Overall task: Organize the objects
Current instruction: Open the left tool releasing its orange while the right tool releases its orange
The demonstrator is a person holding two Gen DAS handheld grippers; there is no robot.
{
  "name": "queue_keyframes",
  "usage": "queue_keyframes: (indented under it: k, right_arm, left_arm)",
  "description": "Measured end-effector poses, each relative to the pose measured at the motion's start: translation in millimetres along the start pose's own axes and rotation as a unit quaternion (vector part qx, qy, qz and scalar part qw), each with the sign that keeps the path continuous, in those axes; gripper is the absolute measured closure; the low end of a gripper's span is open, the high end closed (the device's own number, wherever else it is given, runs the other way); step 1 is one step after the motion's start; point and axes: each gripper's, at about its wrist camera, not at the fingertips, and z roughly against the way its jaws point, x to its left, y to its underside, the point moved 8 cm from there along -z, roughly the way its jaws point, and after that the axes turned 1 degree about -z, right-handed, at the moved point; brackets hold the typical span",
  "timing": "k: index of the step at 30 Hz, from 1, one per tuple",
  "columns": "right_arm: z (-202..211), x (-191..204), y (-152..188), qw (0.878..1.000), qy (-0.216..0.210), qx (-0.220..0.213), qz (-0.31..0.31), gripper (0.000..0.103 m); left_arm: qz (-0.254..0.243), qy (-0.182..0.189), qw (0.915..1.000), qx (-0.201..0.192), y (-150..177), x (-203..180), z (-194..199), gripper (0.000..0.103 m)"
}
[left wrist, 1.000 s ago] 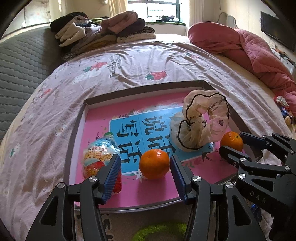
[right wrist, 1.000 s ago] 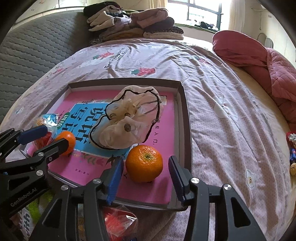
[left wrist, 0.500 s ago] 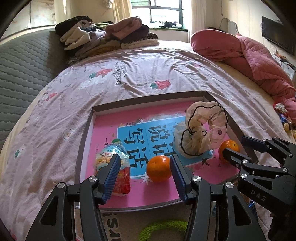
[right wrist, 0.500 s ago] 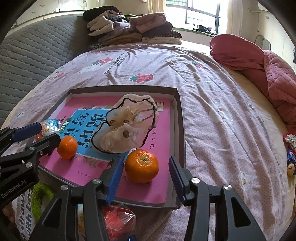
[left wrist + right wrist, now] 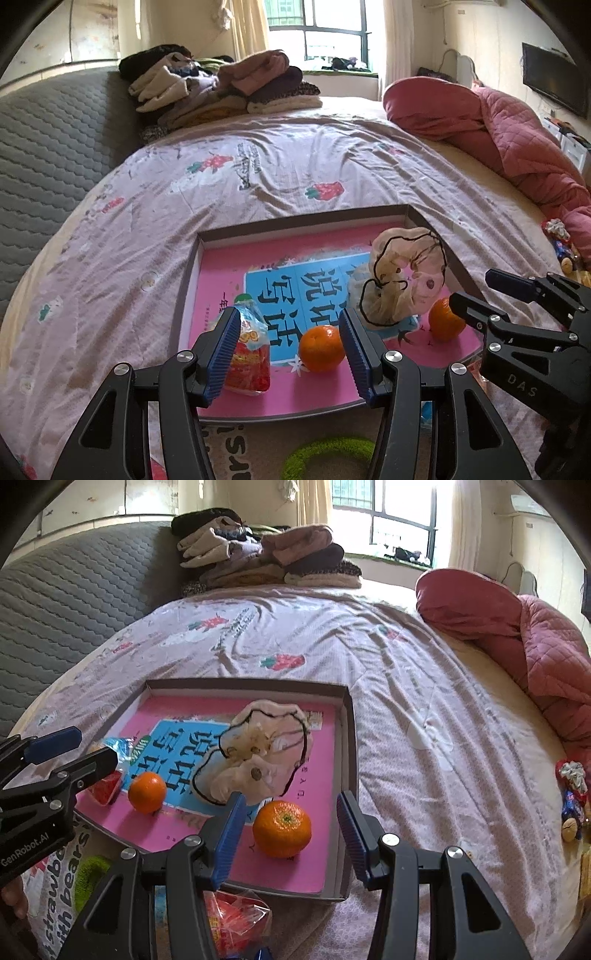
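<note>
1. Left wrist view shows us a shallow box tray [image 5: 186,280] lying on the bed [image 5: 258,173], near the bed's front edge, with a pink book cover lining its floor.
2. Inside the tray we count a snack packet [image 5: 249,354] by the front-left corner, one orange [image 5: 321,352] at the middle of the front edge, a second orange [image 5: 445,323] toward the front-right corner, and a cream cloth pouch [image 5: 402,280] behind them on the right side.
3. Our left gripper [image 5: 288,356] is spread wide and holds nothing; it hangs just short of the tray's front edge, with the snack packet and first orange seen between its fingers.
4. Our right gripper [image 5: 288,829] is likewise released and empty, its jaws framing the second orange [image 5: 282,829] from the tray's front-right corner.
5. We judge the step in hand to be a pause between placements, with both grippers free above the front rim.
6. More loose things lie outside the tray's front edge: a red packet [image 5: 236,919] and a green ring [image 5: 328,456].
7. The next move likely calls for lowering one gripper to those items, closing gently on the crinkly packet, then lifting it over the rim.
</note>
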Motion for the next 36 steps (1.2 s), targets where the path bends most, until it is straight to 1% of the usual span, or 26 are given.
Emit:
queue_keyframes:
  k: [5,8,17,19,20,22,24,30,34,36]
  right_arm:
    - [17,2,-11,1.0,0.002,-0.029,0.007,0.052]
    - [29,4,-16,0.999,-0.006,-0.044,0.004,0.05]
    - [55,7,-26,0.997,-0.016,-0.073,0.004,0.049]
    - [59,7,-28,0.997,-0.009,-0.08,0.006,0.046]
    - [62,8,-29,0.997,-0.008,-0.082,0.008,0.045]
    - [66,9,-30,0.996,-0.006,-0.086,0.01,0.045]
    - [69,9,-31,0.996,-0.009,-0.089,0.007,0.044]
    - [73,7,-30,0.996,-0.016,-0.091,-0.005,0.04]
    - [81,13,-29,0.995,-0.017,-0.097,0.004,0.039]
    - [85,15,-28,0.995,-0.02,-0.101,0.003,0.037]
  left_arm:
    - [0.006,-0.003,0.9998,-0.016,-5,2,15,0.046]
    - [0.006,-0.007,0.9995,-0.029,-9,3,26,0.046]
    - [0.007,-0.013,0.998,-0.061,-16,4,60,0.044]
    - [0.003,-0.018,0.9975,-0.068,-17,4,65,0.042]
    - [-0.002,-0.027,0.9969,-0.074,-18,5,68,0.04]
    - [-0.008,-0.043,0.9957,-0.082,-19,6,73,0.04]
    - [-0.01,-0.045,0.9956,-0.082,-17,6,75,0.04]
    - [-0.003,-0.035,0.9961,-0.081,-12,6,84,0.039]
    - [0.002,-0.031,0.9959,-0.085,-8,5,92,0.032]
    - [0.0,-0.03,0.9958,-0.086,-6,3,96,0.032]
